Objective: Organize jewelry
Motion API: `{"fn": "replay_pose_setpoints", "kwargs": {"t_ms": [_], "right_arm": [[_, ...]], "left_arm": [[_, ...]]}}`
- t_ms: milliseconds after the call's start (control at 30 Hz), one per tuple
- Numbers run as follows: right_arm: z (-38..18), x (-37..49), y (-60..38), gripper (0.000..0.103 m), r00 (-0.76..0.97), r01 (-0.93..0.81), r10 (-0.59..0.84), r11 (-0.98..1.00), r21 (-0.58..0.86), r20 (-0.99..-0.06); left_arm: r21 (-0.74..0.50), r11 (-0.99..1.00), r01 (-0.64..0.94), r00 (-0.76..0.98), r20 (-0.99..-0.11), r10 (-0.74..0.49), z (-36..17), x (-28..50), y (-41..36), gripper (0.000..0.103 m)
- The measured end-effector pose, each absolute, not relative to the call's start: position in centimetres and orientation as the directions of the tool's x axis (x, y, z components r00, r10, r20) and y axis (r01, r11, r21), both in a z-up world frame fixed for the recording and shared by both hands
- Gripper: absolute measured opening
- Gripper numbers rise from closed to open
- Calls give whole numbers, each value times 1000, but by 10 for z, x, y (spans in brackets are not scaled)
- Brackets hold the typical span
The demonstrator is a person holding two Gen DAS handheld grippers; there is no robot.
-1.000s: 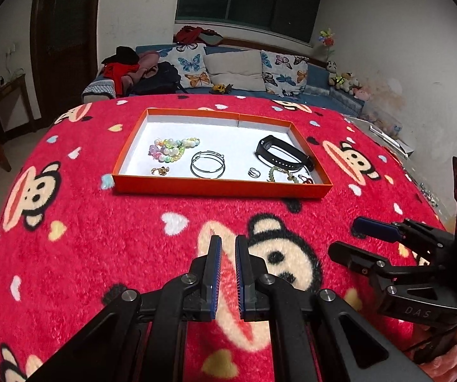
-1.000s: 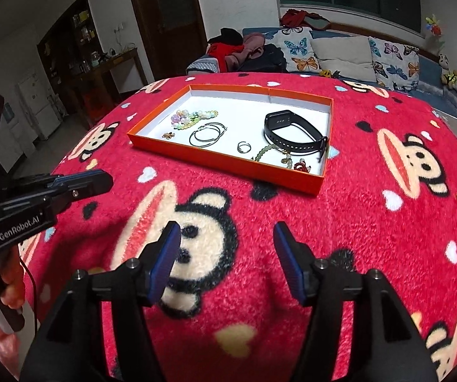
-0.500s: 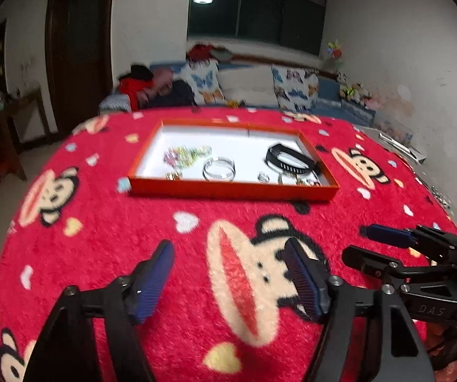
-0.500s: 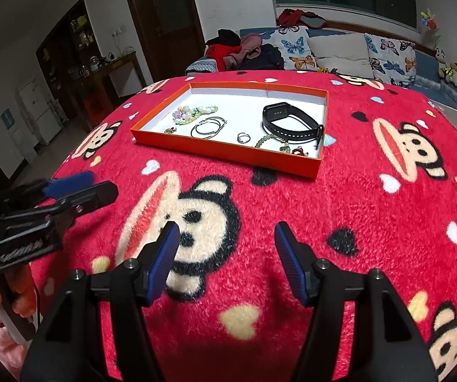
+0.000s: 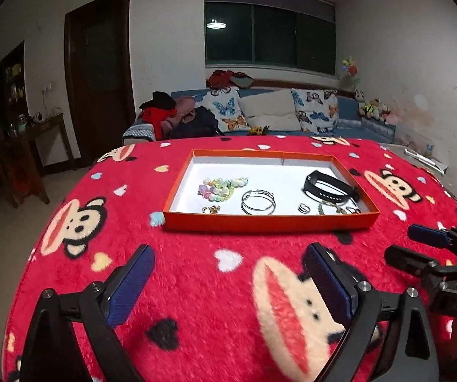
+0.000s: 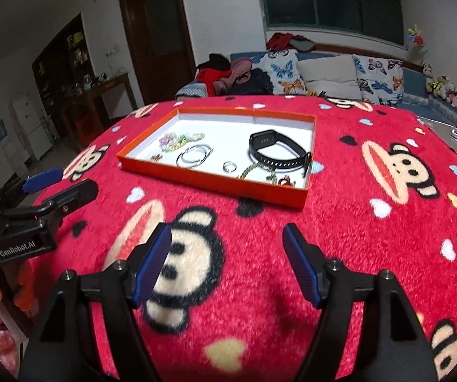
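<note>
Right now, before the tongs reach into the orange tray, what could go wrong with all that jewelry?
1. The green bead chain lies right against the black watch band, so pulling one might drag the other.
2. The small ring lies flat, so the left tongs or right tongs, both open and empty, may slip off it.
3. The orange tray sits loose on the fuzzy red blanket and could slide.

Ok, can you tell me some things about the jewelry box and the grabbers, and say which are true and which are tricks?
1. The black wristband lies inside the orange tray. True.
2. The left gripper is holding the silver hoops. False: its jaws have just been opening, with nothing between them.
3. The pastel bead bracelet is on the red blanket. False: it is in the tray.
4. The right gripper is open and empty. True.
</note>
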State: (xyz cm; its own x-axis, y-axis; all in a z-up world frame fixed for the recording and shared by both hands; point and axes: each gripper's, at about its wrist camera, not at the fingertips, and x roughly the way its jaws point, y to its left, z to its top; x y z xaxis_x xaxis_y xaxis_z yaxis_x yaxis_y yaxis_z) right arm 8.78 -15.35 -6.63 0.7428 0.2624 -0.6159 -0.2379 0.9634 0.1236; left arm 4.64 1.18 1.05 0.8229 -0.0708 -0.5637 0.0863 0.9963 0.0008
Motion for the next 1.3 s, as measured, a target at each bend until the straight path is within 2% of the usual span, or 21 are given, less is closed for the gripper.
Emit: {"fn": "replay_pose_setpoints", "kwargs": {"t_ms": [300, 500, 867, 1000, 1300], "right_arm": [[-68, 97, -154, 73, 794, -198, 231, 973, 120, -562], [-71, 103, -152, 73, 797, -192, 224, 975, 115, -561], [-77, 106, -151, 78, 781, -168, 203, 979, 113, -591], [-80, 109, -148, 85, 767, -170, 197, 980, 103, -611], [-82, 112, -149, 85, 756, -152, 184, 983, 106, -628]], "left_arm": [[5, 994, 107, 827, -555, -86, -5, 65, 15, 103], [-16, 994, 109, 820, -564, -99, -11, 72, 16, 103], [9, 996, 92, 822, -565, -71, -17, 70, 14, 103], [16, 996, 87, 817, -573, -62, -17, 72, 12, 103], [-60, 997, 49, 809, -583, -75, -19, 77, 29, 103]]}}
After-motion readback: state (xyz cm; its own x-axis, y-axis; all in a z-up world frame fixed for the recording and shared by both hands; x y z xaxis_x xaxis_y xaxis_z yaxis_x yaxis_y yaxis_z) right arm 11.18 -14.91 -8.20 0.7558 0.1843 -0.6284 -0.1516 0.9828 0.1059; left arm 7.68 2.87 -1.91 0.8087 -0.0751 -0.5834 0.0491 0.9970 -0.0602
